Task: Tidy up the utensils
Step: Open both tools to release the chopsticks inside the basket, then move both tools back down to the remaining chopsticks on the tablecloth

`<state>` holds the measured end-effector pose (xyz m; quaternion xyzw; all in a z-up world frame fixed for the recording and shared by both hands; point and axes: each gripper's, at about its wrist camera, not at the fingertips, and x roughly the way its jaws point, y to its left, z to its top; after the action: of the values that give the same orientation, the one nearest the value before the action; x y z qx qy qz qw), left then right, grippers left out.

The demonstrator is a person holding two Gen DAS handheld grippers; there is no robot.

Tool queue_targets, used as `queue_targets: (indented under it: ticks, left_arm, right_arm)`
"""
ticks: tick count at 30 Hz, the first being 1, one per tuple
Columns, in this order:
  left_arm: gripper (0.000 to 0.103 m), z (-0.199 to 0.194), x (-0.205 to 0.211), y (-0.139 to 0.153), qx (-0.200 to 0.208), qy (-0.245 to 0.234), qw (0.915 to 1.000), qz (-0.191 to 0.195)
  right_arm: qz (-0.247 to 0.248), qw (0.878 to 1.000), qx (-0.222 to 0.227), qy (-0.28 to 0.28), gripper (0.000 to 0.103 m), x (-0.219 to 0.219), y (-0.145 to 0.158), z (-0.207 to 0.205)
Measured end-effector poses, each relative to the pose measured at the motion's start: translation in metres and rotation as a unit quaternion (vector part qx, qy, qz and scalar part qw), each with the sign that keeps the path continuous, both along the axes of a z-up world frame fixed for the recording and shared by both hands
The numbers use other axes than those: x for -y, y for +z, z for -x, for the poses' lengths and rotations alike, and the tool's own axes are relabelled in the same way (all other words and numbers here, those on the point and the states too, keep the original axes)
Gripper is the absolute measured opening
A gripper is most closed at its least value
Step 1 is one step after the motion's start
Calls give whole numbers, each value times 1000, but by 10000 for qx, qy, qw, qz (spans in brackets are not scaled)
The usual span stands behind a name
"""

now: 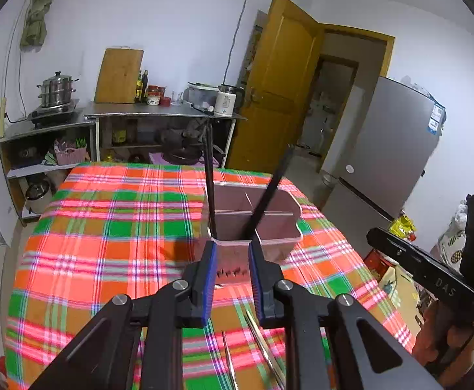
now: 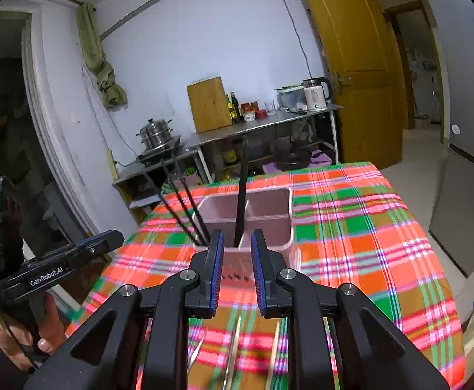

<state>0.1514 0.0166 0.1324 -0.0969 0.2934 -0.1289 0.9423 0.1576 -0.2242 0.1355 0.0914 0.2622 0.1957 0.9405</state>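
A pink divided utensil holder (image 1: pixel 279 227) stands on the plaid tablecloth. Thin black chopsticks (image 1: pixel 209 178) lean up out of its near compartments, and in the right wrist view several chopsticks (image 2: pixel 180 204) fan to the left while one (image 2: pixel 242 191) stands nearly upright. My left gripper (image 1: pixel 232 247) hovers just short of the holder, its blue pads apart with nothing between them. My right gripper (image 2: pixel 235 239) sits the same way in front of the holder (image 2: pixel 269 224), open and empty. Metal utensils (image 1: pixel 263 344) (image 2: pixel 233 351) lie on the cloth beneath the grippers.
The table (image 1: pixel 107 227) carries a red, green and orange plaid cloth. Behind it stands a steel counter (image 1: pixel 159 113) with a steamer pot, cutting board, bottles and kettle. A wooden door (image 1: pixel 279 91) and a grey fridge (image 1: pixel 393 149) are at the right. A hand (image 2: pixel 38 334) grips the other tool's handle.
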Motion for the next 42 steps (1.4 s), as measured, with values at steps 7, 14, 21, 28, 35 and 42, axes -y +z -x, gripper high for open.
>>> queue_targets:
  ticks: [7, 14, 21, 28, 35, 42]
  left_arm:
    - [19, 34, 9, -28, -141, -73, 9999, 34]
    - [19, 54, 10, -55, -376, -84, 9993, 29]
    - [19, 57, 15, -78, -638, -131, 9979, -14]
    - [19, 51, 20, -99, -897, -166, 9958, -43]
    - [19, 39, 26, -123, -1193, -196, 9926, -112]
    - [19, 19, 32, -151, -1522, -222, 9880, -135]
  right_arm:
    - [74, 9999, -108, -20, 18, 6, -18, 28]
    - [84, 9995, -293, -35, 18, 12, -39, 47]
    - [86, 9988, -491, -19, 18, 13, -59, 54]
    - [63, 9976, -687, 36, 18, 13, -76, 53]
    - [85, 9962, -866, 82, 18, 7, -91, 47]
    - [143, 9941, -1057, 179, 18, -1, -107, 40]
